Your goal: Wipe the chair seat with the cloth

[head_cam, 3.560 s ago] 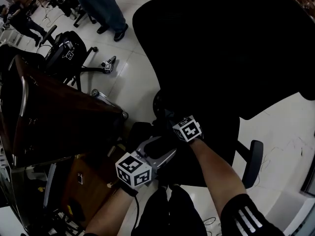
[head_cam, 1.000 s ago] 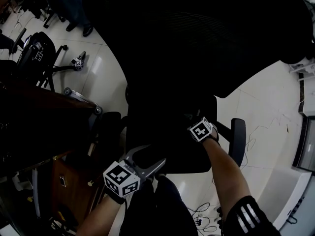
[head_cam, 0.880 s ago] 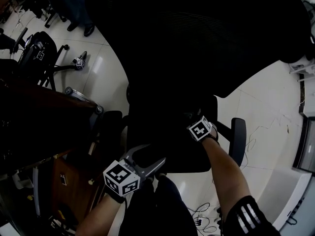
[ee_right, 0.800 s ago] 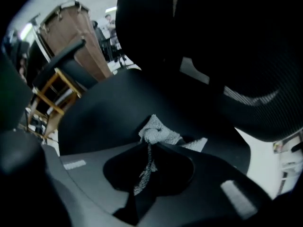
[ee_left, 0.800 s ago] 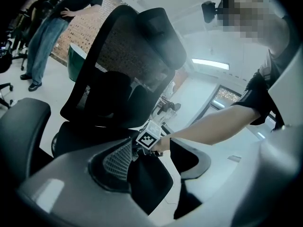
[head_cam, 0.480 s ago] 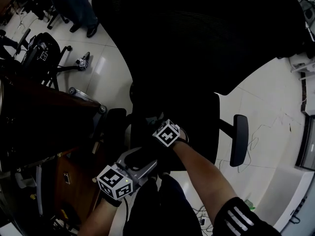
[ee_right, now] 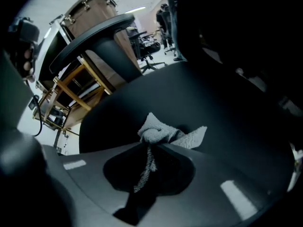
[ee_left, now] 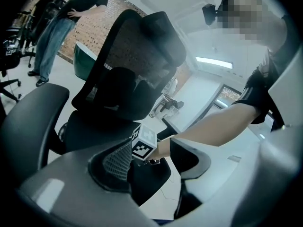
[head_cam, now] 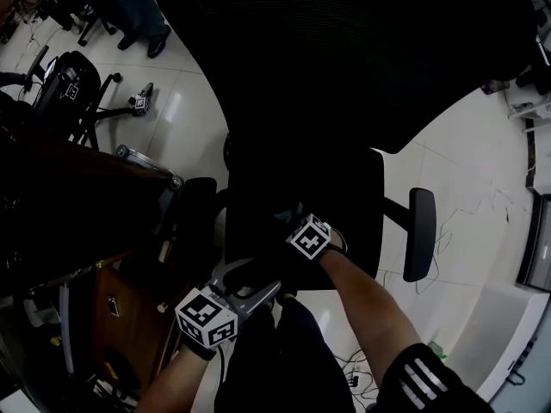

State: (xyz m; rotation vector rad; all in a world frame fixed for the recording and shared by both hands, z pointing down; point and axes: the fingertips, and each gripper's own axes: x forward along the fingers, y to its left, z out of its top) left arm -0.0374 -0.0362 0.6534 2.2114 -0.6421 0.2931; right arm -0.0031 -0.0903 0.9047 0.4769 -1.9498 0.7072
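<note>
The black office chair's seat [head_cam: 344, 188] lies below me, its mesh backrest [head_cam: 362, 50] beyond it. My right gripper [head_cam: 297, 222] is low over the front left part of the seat. In the right gripper view it [ee_right: 154, 144] is shut on a crumpled grey-white cloth [ee_right: 161, 132], which is pressed onto the seat [ee_right: 213, 108]. My left gripper [head_cam: 250, 278] hovers at the seat's front edge. Its jaws [ee_left: 151, 169] stand apart with nothing between them. Past them I see the right gripper's marker cube [ee_left: 143, 143] and the seat [ee_left: 94, 131].
Armrests flank the seat [head_cam: 419, 231] [head_cam: 194, 218]. A dark wooden desk [head_cam: 77, 222] stands close on the left. Farther left are another chair [head_cam: 65, 80], a spare gripper on the floor [head_cam: 140, 103] and a person's legs [head_cam: 129, 7]. Cables [head_cam: 362, 368] lie on the white tiles.
Over the last second my right gripper has slid with the cloth from the seat's right side leftward toward the front left. The left gripper has barely shifted.
</note>
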